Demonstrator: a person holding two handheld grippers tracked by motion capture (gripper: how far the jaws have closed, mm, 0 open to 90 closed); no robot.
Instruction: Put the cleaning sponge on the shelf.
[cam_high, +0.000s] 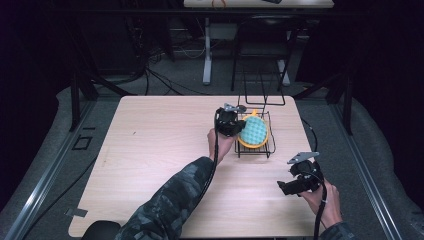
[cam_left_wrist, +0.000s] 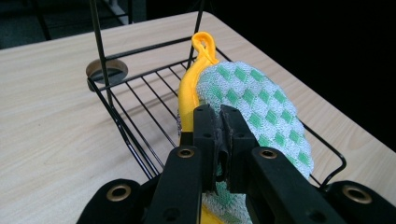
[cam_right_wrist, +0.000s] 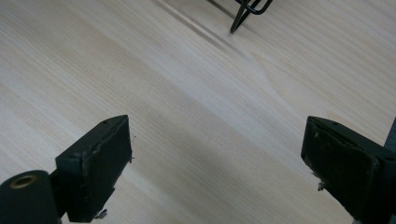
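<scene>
**Left tool pinching pad at wire rack; right tool spread over bare wood**

From the high view I record my left tool (cam_high: 234, 121) at the near-left edge of a black wire rack (cam_high: 271, 148), which stands on the far right part of the pale wood-grain tabletop (cam_high: 150, 150). A round pad (cam_high: 253, 131), green-and-white checked with a yellow rim, lies inside the rack. My right tool (cam_high: 287, 187) sits well apart, near the tabletop's front right corner.

My left tool's view adds what the high view cannot resolve: the jaws are pressed together on the pad's (cam_left_wrist: 252, 102) near edge, pinching the knitted, diamond-patterned fabric. The yellow rim ends in a small loop (cam_left_wrist: 204, 44) pointing away from me. The rack (cam_left_wrist: 135, 107) is thin parallel rods with upright posts, and a round hole (cam_left_wrist: 106, 71) is cut in the tabletop just beyond it.

My right tool's view shows its jaws spread wide, nothing between them, flat black pads (cam_right_wrist: 105, 163) scuffed at the edges, above bare wood. A bent wire foot of the rack (cam_right_wrist: 247, 9) shows at the top.
</scene>
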